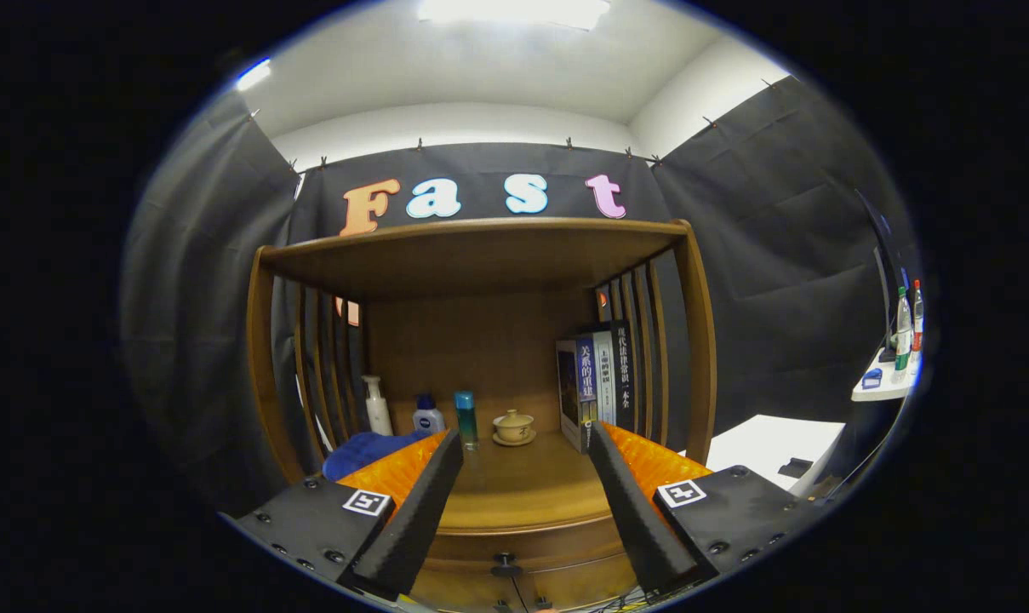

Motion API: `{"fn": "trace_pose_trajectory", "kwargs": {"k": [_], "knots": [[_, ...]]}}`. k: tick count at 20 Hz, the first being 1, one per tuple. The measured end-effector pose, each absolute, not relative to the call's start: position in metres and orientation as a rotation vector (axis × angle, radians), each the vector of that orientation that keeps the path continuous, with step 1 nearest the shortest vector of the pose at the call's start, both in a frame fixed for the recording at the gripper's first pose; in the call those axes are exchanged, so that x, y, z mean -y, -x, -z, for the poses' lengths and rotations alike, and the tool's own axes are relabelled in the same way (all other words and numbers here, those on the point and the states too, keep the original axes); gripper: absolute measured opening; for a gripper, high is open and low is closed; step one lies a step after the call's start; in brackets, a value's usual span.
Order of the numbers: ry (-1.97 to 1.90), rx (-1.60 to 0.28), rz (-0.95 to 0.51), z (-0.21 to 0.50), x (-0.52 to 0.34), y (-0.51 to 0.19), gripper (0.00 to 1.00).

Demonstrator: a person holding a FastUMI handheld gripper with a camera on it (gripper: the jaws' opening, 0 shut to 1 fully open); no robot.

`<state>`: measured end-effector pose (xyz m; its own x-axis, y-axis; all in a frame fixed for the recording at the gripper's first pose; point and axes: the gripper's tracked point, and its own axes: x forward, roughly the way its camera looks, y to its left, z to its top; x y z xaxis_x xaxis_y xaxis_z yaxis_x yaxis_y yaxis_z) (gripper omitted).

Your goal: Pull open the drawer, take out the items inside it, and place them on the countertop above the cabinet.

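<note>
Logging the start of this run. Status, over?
Hand-held gripper open, empty, facing the cabinet. Drawer shut, its knob below and between the fingers, untouched. Nothing blocking the knob.

The wooden worktop (523, 489) of the cabinet lies between and beyond the fingers of the hand-held gripper (524, 443), which stand wide apart with nothing between them. On it, beyond the fingers, stand a white pump bottle (378, 407), a small blue-capped bottle (428, 415), a teal bottle (466, 418) and a lidded cup on a saucer (513, 426). Upright books (595, 379) stand by the right finger; a blue cloth (365, 449) lies by the left one.
</note>
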<state>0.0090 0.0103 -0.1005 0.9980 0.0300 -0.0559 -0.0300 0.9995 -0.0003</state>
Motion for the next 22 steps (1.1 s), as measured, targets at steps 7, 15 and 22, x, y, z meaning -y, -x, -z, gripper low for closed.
{"fn": "trace_pose_trajectory", "kwargs": {"k": [7, 15, 22], "knots": [[0.023, -0.076, -0.037, 0.183, -0.003, -0.011, 0.96], [0.059, -0.196, -0.072, 0.285, -0.007, -0.02, 0.94], [-0.026, -0.301, -0.093, 0.356, -0.016, -0.027, 0.93]]}}
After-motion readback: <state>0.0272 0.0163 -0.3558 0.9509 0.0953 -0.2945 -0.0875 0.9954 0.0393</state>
